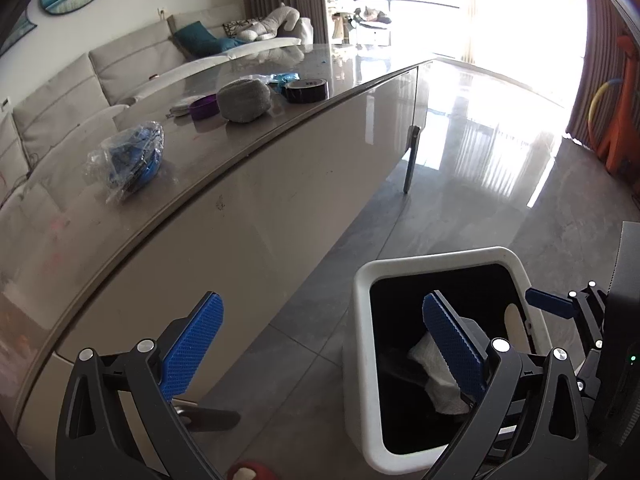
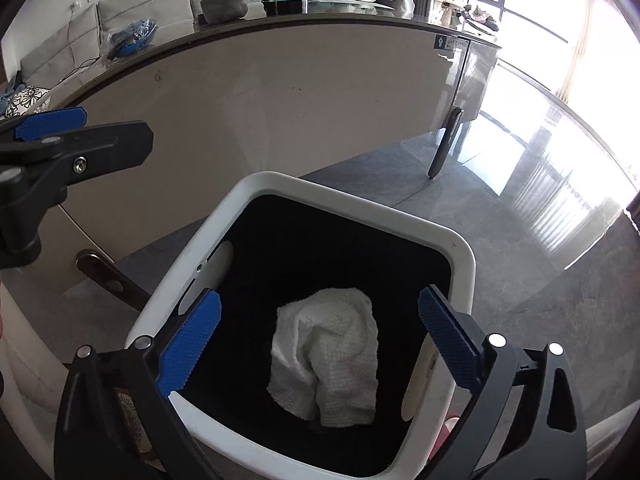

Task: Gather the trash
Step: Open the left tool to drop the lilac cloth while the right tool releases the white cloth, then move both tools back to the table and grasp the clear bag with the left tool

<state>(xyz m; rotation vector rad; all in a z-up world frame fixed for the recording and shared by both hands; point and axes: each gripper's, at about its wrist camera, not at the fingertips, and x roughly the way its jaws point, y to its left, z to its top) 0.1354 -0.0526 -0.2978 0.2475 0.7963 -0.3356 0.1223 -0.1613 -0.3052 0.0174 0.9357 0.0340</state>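
A white trash bin (image 2: 466, 256) with a black liner stands on the floor beside the table; it also shows in the left wrist view (image 1: 360, 280). A crumpled white paper towel (image 2: 332, 356) lies inside it, also seen in the left wrist view (image 1: 432, 364). My right gripper (image 2: 320, 332) is open and empty, directly above the bin. My left gripper (image 1: 324, 340) is open and empty, just left of the bin, and shows in the right wrist view (image 2: 52, 124). A clear plastic bag with blue contents (image 1: 128, 160) lies on the table (image 1: 280, 132).
On the table top sit a grey rounded lump (image 1: 244, 100), a purple lid (image 1: 204, 107), a black tape roll (image 1: 306, 90) and a blue wrapper (image 1: 285, 77). A grey sofa (image 1: 100, 68) stands behind. Table legs (image 1: 412, 160) stand on the tiled floor (image 1: 520, 220).
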